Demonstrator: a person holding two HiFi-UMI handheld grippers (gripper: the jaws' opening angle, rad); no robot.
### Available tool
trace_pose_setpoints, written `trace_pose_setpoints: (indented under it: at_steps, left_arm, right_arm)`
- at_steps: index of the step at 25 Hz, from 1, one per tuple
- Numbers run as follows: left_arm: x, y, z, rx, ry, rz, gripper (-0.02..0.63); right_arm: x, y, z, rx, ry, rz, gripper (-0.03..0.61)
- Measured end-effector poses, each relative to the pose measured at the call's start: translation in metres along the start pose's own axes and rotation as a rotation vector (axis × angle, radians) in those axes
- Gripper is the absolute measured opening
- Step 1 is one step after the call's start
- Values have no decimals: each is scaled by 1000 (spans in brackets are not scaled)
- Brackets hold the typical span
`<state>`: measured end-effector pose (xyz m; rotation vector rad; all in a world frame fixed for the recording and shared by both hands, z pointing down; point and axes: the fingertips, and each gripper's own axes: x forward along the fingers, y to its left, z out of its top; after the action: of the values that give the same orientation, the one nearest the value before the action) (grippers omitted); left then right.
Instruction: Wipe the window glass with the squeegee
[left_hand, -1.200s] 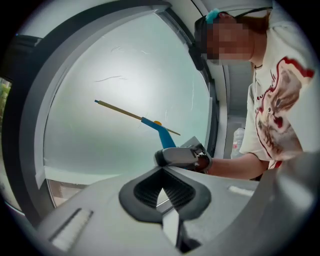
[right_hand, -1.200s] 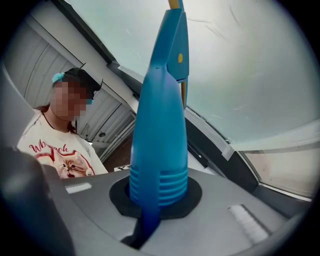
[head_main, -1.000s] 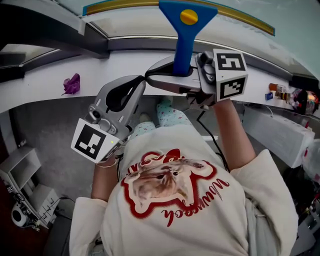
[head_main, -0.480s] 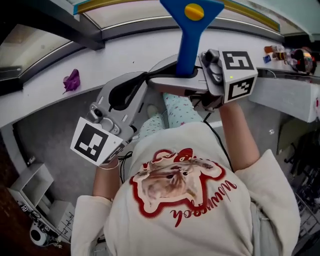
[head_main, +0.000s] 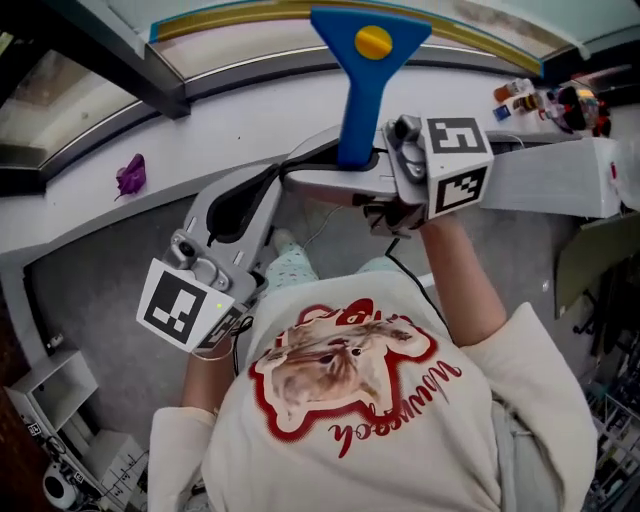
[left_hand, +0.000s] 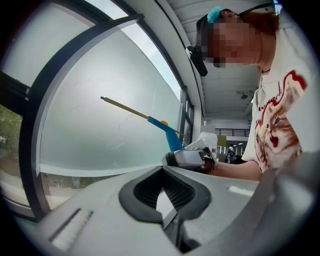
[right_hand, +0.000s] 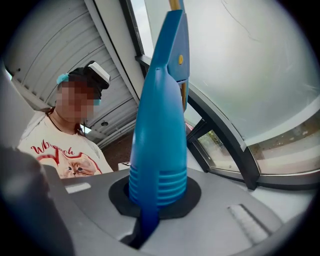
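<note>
**Squeegee raised to the pane**

Nearest, the left gripper (head_main: 270, 182) is held low, its jaws closed together with nothing between them. Beyond it, the blue squeegee (head_main: 365, 70) is clamped upright by its handle in the right gripper (head_main: 335, 168). Its blade is set against the window glass (left_hand: 90, 130).

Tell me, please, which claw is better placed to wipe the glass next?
The right claw: it is shut on the squeegee, whose blade is up at the glass. The left claw is shut, empty and lower.
</note>
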<state>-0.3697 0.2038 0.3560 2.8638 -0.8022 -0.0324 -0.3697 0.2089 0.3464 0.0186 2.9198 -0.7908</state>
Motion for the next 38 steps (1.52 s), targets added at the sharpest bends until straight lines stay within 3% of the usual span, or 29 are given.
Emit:
trace_pose_setpoints:
  at_steps: [4,10,15,21,38]
  left_arm:
    - [14,-84,-13,-3,-20,88,0]
    - [62,-219,-33,-68,-67,188,2]
    - [78,-290,-33,-63,-43,202,0]
    - [31,-314,-19,-67,-36,203,0]
    - [32,-315,-19,-42,-21,180,0]
  right_arm:
    - [-56,61,-27,-1,32,53,29]
    - [-167,147,-60,-3,108,65,29]
    - [-218,199,-71,36,82,110,26]
    - [-189,243,-80,41,50,117,26]
    - [-190,244,-80,5,49,140,26]
